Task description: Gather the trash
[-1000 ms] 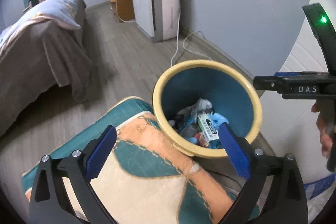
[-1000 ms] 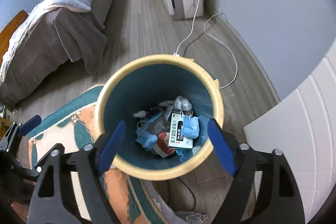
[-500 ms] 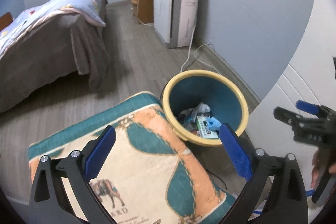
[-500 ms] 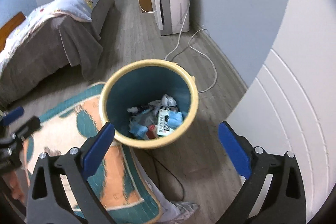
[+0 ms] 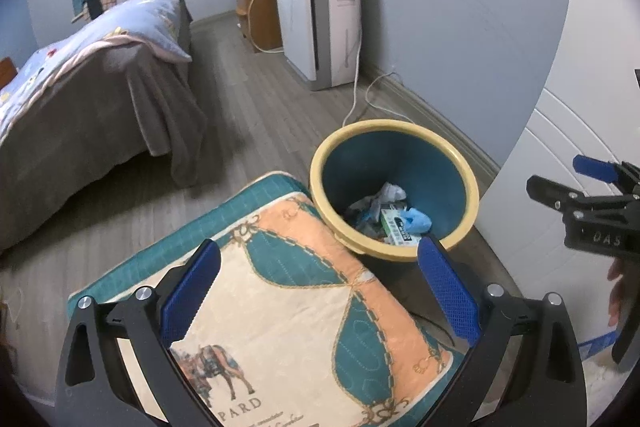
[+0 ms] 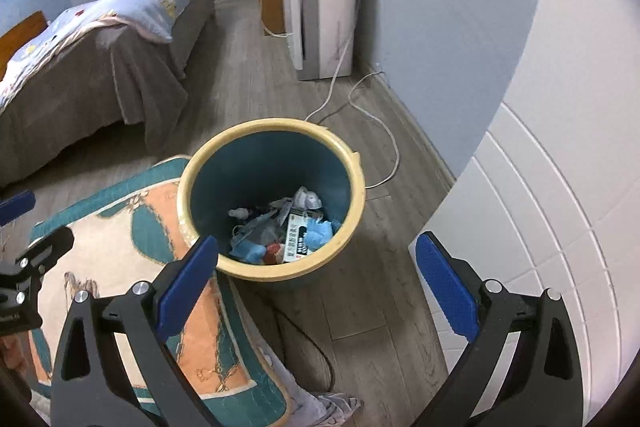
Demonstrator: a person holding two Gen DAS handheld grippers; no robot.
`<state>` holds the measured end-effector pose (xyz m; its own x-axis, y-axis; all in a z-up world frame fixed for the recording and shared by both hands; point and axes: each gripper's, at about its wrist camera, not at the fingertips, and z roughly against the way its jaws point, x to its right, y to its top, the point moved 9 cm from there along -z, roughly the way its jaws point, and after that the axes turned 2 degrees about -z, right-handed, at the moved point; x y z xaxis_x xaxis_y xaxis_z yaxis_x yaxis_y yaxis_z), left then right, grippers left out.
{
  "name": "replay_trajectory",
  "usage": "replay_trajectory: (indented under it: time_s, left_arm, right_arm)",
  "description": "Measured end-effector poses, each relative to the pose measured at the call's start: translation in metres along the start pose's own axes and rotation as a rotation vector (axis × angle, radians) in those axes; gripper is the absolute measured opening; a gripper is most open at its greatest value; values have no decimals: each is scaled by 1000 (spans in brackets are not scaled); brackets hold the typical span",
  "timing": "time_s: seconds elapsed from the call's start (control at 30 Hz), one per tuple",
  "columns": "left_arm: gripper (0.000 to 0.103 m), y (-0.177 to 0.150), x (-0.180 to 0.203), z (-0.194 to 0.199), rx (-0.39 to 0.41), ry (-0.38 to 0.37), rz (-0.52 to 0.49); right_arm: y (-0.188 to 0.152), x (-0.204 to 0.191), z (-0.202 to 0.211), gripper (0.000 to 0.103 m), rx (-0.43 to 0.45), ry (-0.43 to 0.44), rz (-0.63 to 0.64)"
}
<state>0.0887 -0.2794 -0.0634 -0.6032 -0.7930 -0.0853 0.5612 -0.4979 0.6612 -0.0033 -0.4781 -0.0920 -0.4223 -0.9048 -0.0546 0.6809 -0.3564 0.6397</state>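
1. Waste bin (image 6: 272, 195), yellow rim and teal inside, stands on the wood floor (image 6: 248, 75), just beside a white panelled door (image 6: 560, 187) and touching the edge of a patterned cushion (image 5: 288, 291).
2. Trash (image 6: 280, 231) lies at the bottom of the bin: crumpled blue pieces, white tissue, a printed white carton (image 6: 296, 235), something red. Bin is well under half full.
3. Left tongs (image 5: 320, 291): jaws spread wide, nothing between the blue pads. They hover over the cushion, angled down, bin rim just beyond the right-hand pad.
4. Right tongs (image 6: 316, 287): jaws spread wide too, empty. They hang over bare floor in front of the bin, angled down, with the bin's near rim beside the left-hand pad.
5. From the left wrist view the right tongs show at the far right edge, side on, against the white door; a bit of a hand (image 5: 618, 291) is visible beneath them.
6. From the right wrist view the left tongs show at the far left edge, above the cushion.
7. Cushion: teal border, peach and cream panels, a horse motif and lettering near its close end.
8. Behind the bin: a white cord (image 6: 360, 107) runs across the floor to a tall white appliance (image 6: 320, 7) against the blue-grey wall; a wooden cabinet (image 5: 260, 11) sits next to it.
9. Bed (image 5: 92, 87) with a brown cover and a pale blue quilt takes the left side of the room, well apart from the bin.
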Motion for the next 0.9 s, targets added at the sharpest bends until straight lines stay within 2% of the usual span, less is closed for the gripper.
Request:
replay_trajectory:
  time_s: [0.9]
  left_arm:
    - [98,1,5,8,20,-11,-24]
  right_arm:
    - [-1,-3,5,97,11,-49,31]
